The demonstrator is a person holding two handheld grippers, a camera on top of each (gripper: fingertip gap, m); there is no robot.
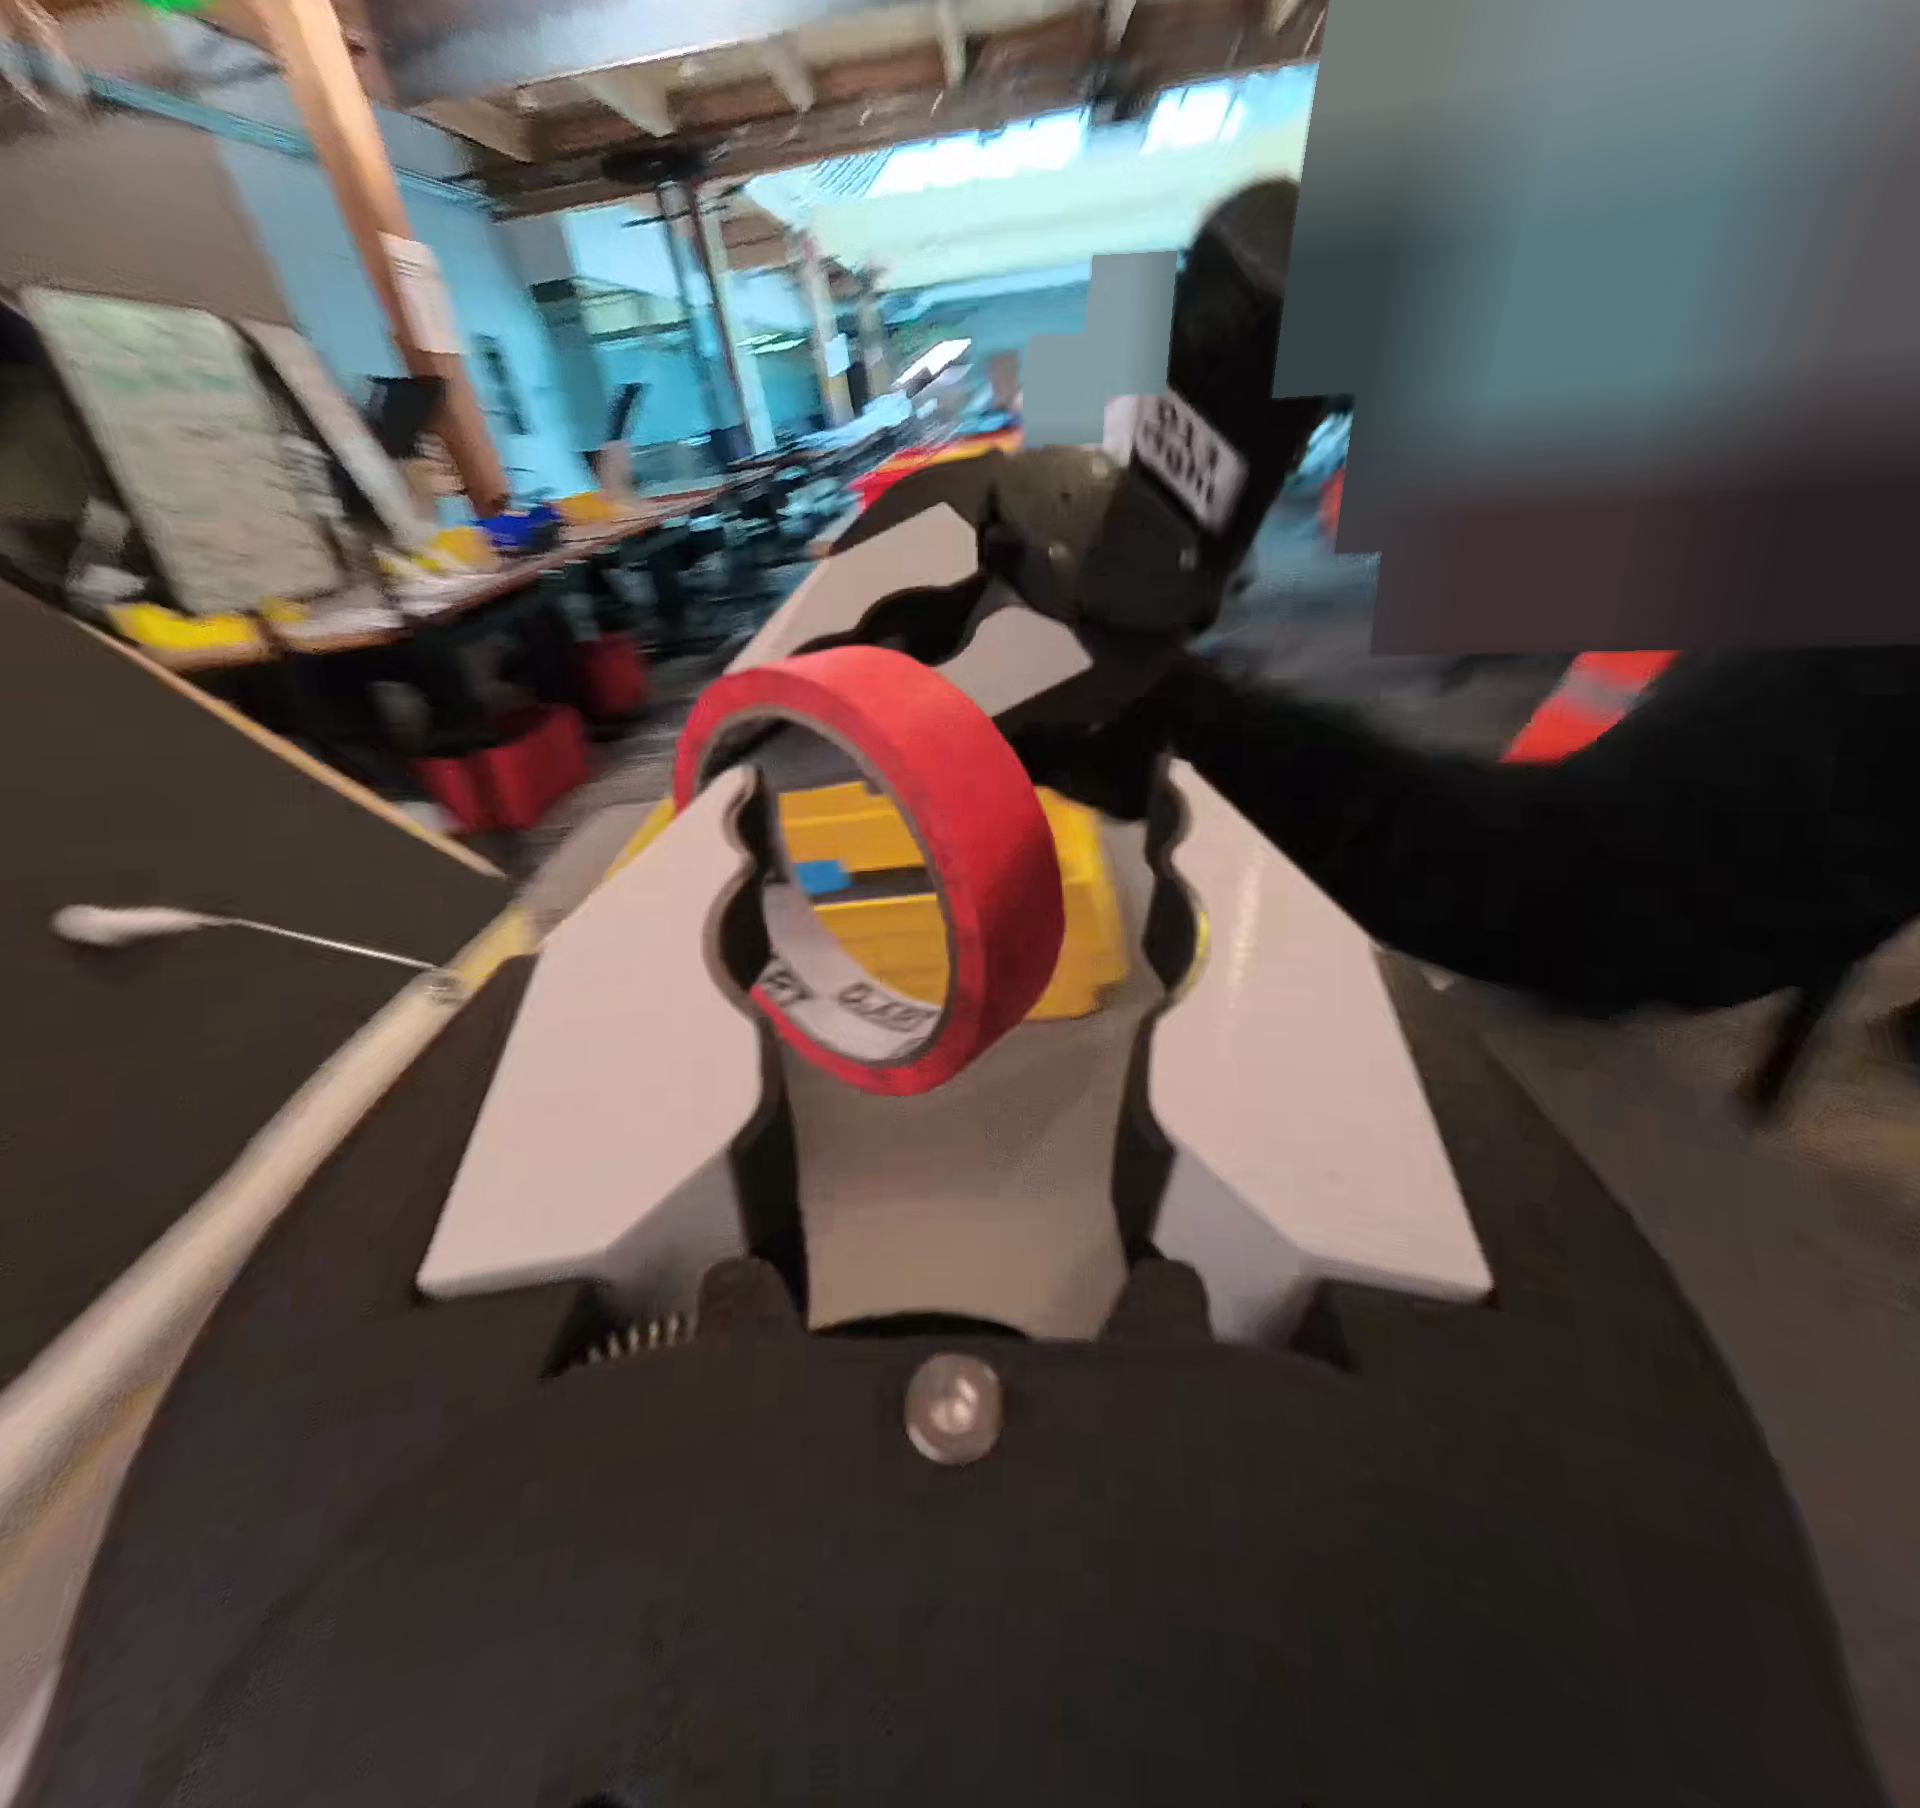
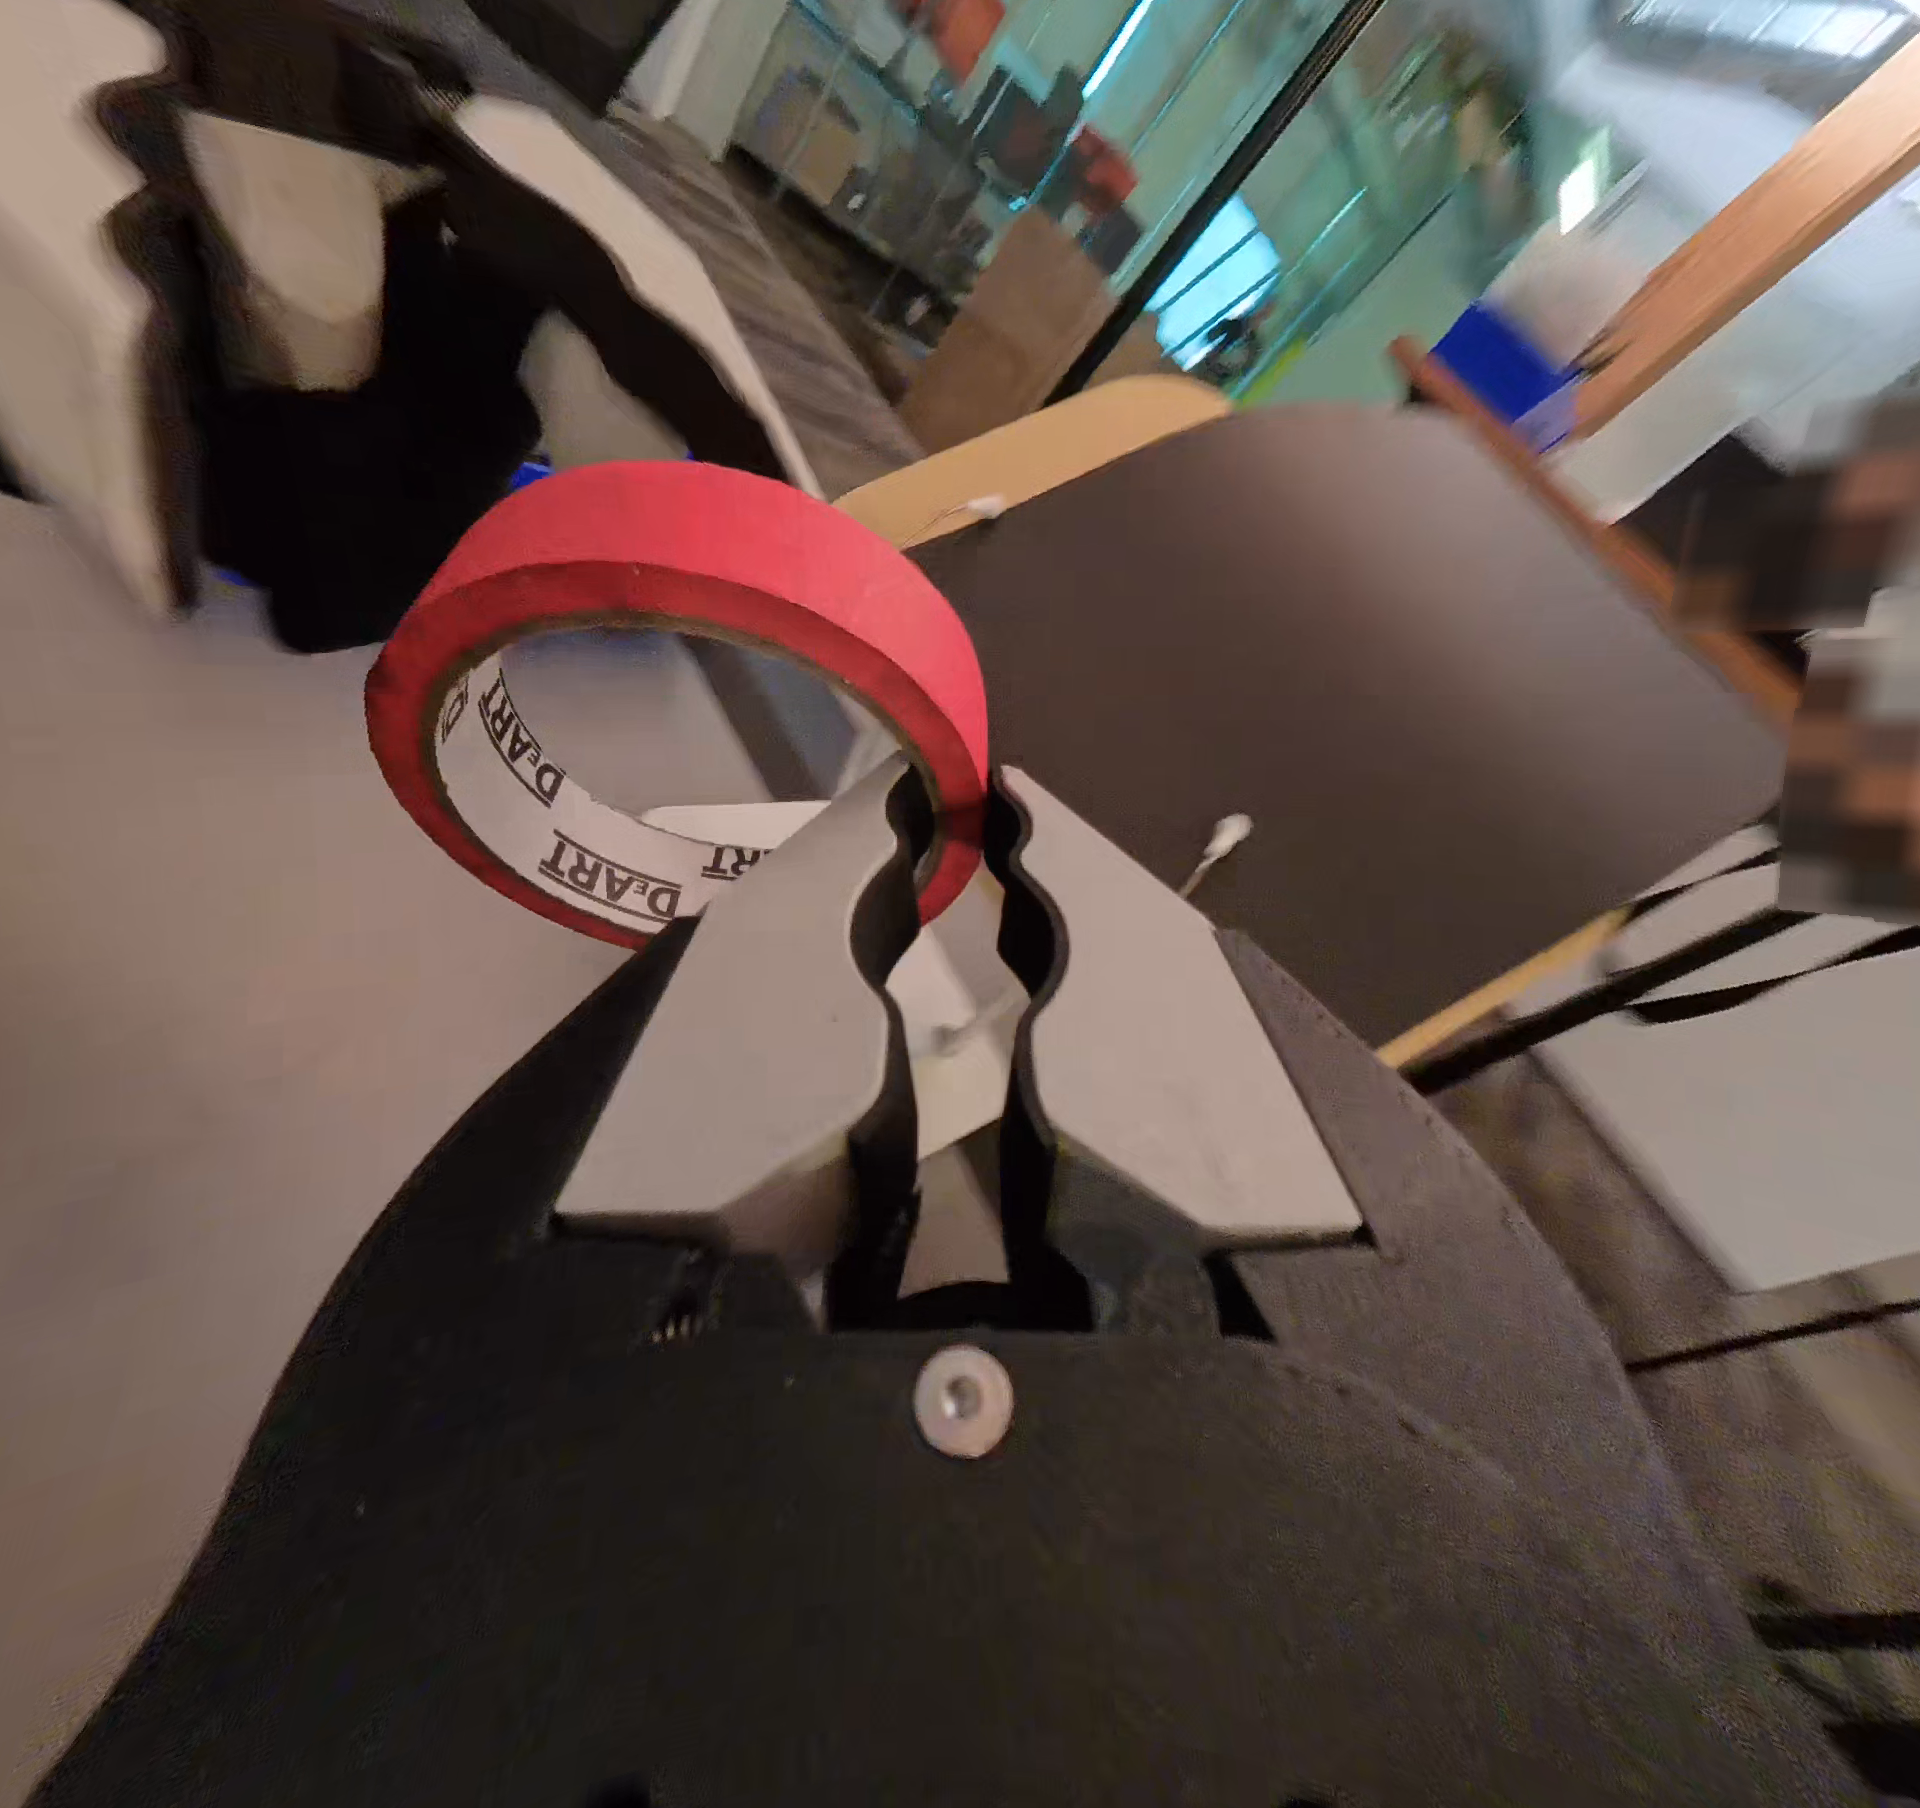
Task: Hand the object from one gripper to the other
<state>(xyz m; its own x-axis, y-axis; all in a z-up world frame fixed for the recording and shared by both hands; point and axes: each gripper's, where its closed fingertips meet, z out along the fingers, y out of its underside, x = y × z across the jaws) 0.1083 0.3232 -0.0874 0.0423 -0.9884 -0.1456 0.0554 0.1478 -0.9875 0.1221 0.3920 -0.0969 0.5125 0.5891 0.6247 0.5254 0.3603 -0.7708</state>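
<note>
Two grippers meet at one roll of red tape (image 2: 675, 709), which hangs in the air between them. The right gripper (image 2: 951, 823) has its grey fingers (image 2: 769, 1010) pinched on the roll's wall, one tip inside the ring and the other against the red outer face, so the roll sticks out to the left of its tips. In the left wrist view the left gripper (image 1: 945, 927) stands wide apart around the same tape (image 1: 977, 823); its left finger (image 1: 623, 1052) reaches into the ring's hollow and its right finger (image 1: 1288, 1052) sits clear of the red band, with a gap between. Beyond the tape, the right gripper (image 1: 940, 605) comes in from the upper right, held by a black-sleeved arm (image 1: 1558, 844). Behind the tape lies a yellow bin (image 1: 1081, 885), and a black board (image 2: 1351, 698) stands just right of the roll.
</note>
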